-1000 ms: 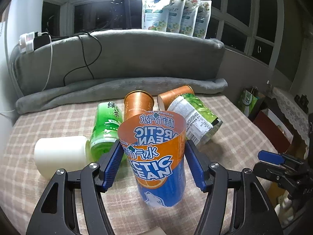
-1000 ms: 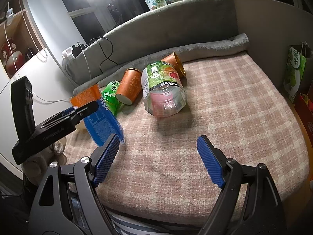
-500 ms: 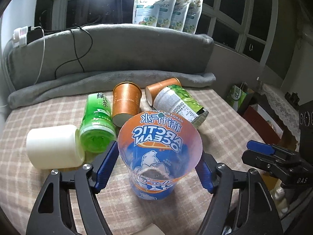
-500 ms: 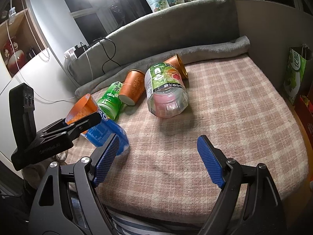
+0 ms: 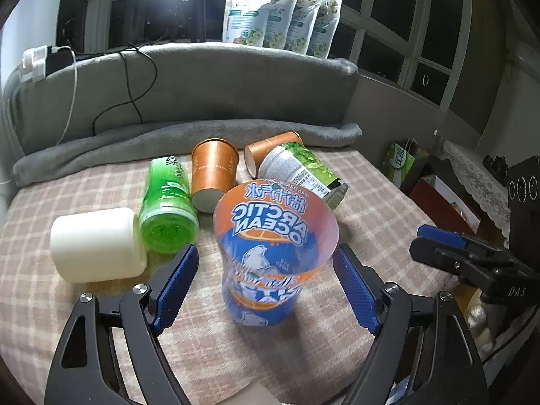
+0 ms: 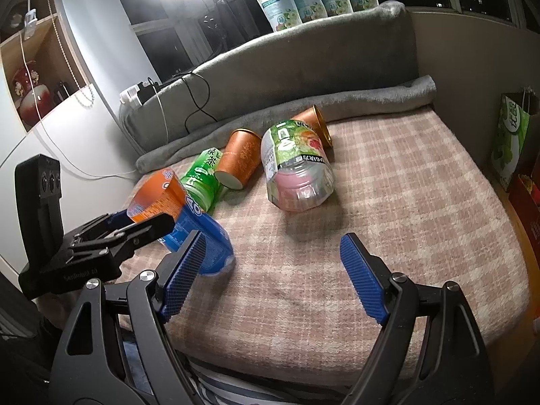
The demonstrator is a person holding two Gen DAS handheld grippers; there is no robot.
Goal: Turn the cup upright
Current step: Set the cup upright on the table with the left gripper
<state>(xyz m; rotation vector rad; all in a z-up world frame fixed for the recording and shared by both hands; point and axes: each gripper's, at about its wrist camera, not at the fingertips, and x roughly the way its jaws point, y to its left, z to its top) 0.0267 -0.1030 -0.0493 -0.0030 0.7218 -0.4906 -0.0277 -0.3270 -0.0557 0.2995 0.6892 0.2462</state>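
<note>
The orange and blue Arctic Ocean cup [image 5: 270, 256] stands mouth up on the checked cloth, leaning a little; it also shows in the right wrist view [image 6: 189, 216]. My left gripper [image 5: 266, 287] is open, its blue pads apart from the cup on both sides. My right gripper [image 6: 270, 276] is open and empty above the cloth's front part, to the right of the cup.
A white cup [image 5: 94, 246], a green bottle [image 5: 167, 202], two orange paper cups [image 5: 212, 172] and a clear labelled jar [image 5: 303, 172] lie on their sides behind the cup. A grey cushion [image 5: 189, 84] backs the surface. Bags [image 6: 513, 138] stand off the right edge.
The left gripper tipped the cup from tilted to standing on its base, then opened and let it go. The right gripper barely moved.
</note>
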